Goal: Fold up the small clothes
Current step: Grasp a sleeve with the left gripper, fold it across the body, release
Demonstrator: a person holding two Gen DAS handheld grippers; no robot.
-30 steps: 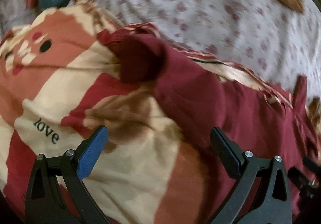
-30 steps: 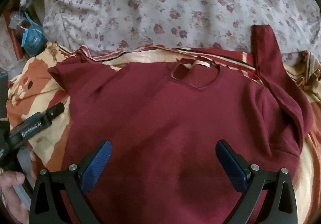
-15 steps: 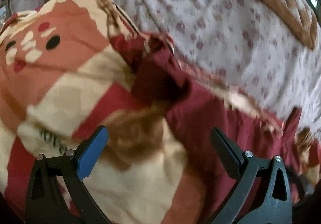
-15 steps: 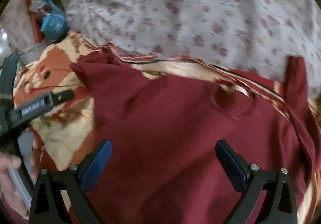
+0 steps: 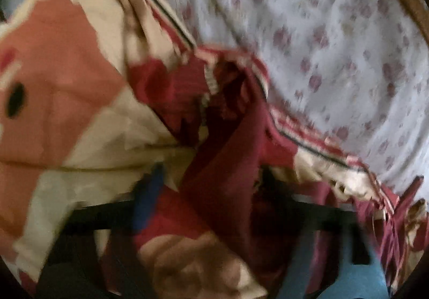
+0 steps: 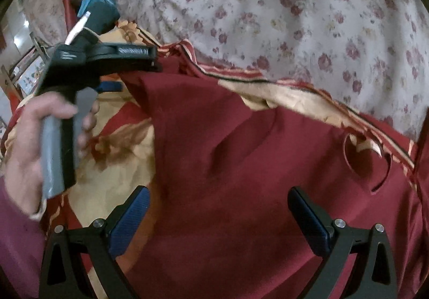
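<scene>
Mostly blur: left gripper (image 5: 206, 191) closing w/ maroon shirt (image 5: 222, 165) between.

One dark red shirt (image 6: 254, 165) lies under the right gripper. One patterned blanket (image 6: 115, 148) sits beneath it, one floral sheet (image 6: 281, 17) beyond. Two grippers: left (image 6: 152, 60) and right (image 6: 217, 214). One hand (image 6: 34, 132) shows. One blue bag (image 6: 99, 9), far left.

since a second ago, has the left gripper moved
Yes. In the right wrist view the left gripper has gone up the frame from the patterned blanket to the maroon shirt's sleeve end, fingers closing on it.
</scene>
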